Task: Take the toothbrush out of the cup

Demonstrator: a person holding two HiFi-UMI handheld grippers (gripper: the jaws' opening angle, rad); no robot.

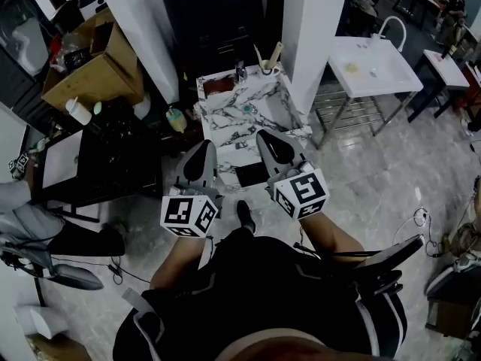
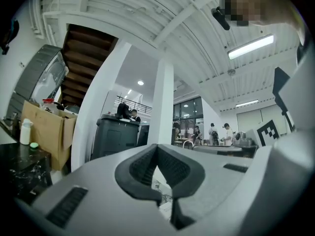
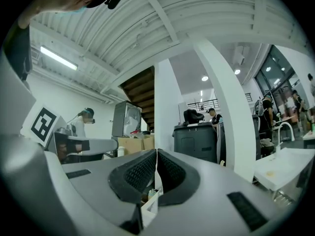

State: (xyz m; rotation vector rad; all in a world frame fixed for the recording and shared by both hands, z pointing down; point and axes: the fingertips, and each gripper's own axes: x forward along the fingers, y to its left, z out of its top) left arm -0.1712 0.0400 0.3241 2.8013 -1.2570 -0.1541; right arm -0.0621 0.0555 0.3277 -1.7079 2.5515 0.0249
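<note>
marbled bench (image 1: 225,119) is topped at its far end by the cup (image 1: 268,70), toothbrush (image 1: 275,52) upright in it. right tool (image 1: 262,134) and left tool (image 1: 204,146) are clenched empty, the right nearer.

Glossy grey marbled tile floor (image 1: 376,164); white square pillar (image 1: 319,28); white grey-veined marble table (image 1: 225,115); white sink basin on metal frame (image 1: 376,70); open brown cardboard box (image 1: 105,62); ribbed white ceiling (image 2: 147,9) with fluorescent strip light (image 2: 251,46)

Head camera sits on my head and looks steeply down onto my left gripper (image 1: 204,147), right gripper (image 1: 264,137) and the marble table (image 1: 225,119) ahead. Gripper cameras ride low and level, close behind their jaws. Both catch the dark bin (image 2: 115,136) and white pillar (image 2: 162,107).
</note>
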